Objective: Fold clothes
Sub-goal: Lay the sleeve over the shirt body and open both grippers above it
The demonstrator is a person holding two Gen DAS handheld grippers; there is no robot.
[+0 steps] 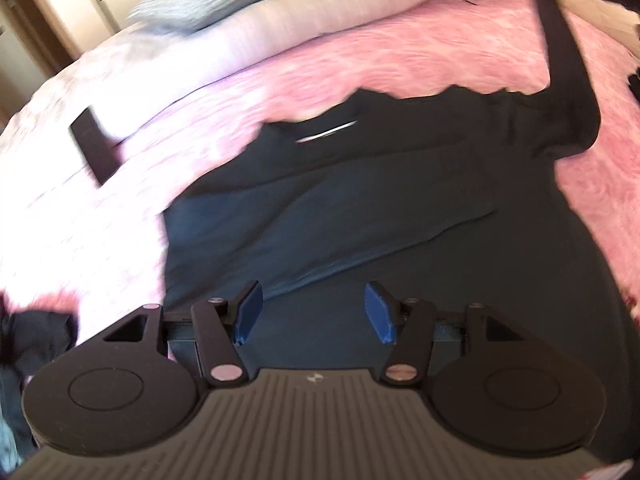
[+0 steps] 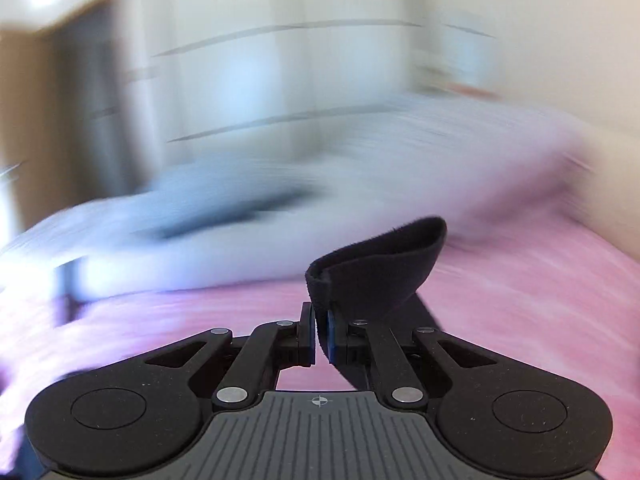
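A dark navy long-sleeved shirt (image 1: 360, 208) lies spread on a pink fuzzy blanket (image 1: 400, 60), collar with a white label at the far side. Its right sleeve (image 1: 560, 52) stretches up and away, pulled taut. My left gripper (image 1: 314, 312) is open and empty just above the shirt's lower body. My right gripper (image 2: 319, 332) is shut on the dark sleeve cuff (image 2: 380, 268), holding it up above the blanket (image 2: 520, 300). The right wrist view is heavily blurred.
A pale grey-white duvet (image 1: 248, 12) is bunched along the far side of the bed. A dark flat rectangular object (image 1: 96, 148) lies on the left. More dark clothing (image 1: 32, 340) sits at the near left edge. Wardrobe doors (image 2: 240, 60) stand beyond the bed.
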